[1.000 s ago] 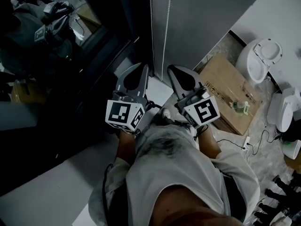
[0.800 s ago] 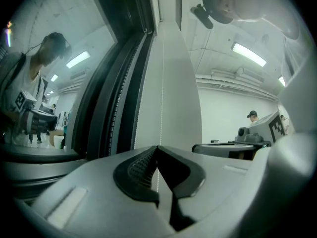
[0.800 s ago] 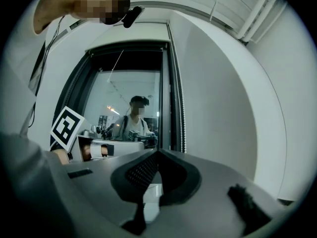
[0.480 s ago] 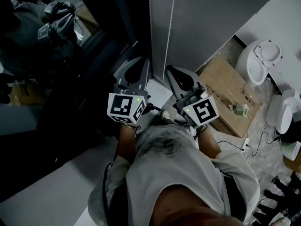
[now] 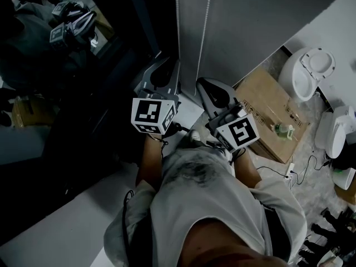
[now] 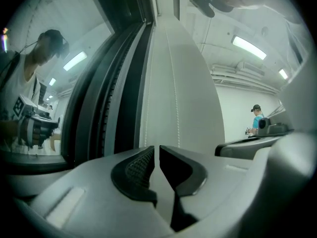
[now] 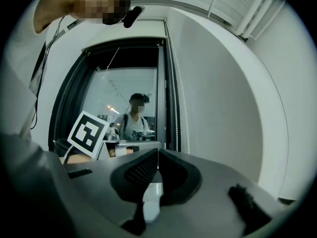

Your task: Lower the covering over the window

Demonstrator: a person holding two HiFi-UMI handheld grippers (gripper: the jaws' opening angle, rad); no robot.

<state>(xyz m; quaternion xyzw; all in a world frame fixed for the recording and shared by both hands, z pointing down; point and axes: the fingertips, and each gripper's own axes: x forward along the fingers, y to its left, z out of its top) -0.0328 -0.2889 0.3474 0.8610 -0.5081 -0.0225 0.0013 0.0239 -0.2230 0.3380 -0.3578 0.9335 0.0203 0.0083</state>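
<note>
A grey roller blind hangs beside the dark window, with two bead cords running down its left edge. My left gripper points level at the blind's edge, close to the cords. Its jaws have just been opening and now stand a narrow slit apart, with nothing between them; the bead cords hang beyond, against the blind. My right gripper sits to the right, shut and empty; a bead cord hangs beyond its jaws, just to their right.
A white sill runs under the window. On the floor to the right lie a cardboard box, white fixtures and cables. The glass reflects me and the grippers. A person stands far off.
My left gripper has moved forward toward the blind and window frame. Its reflection in the glass shifted with it. The right gripper has stayed in place.
</note>
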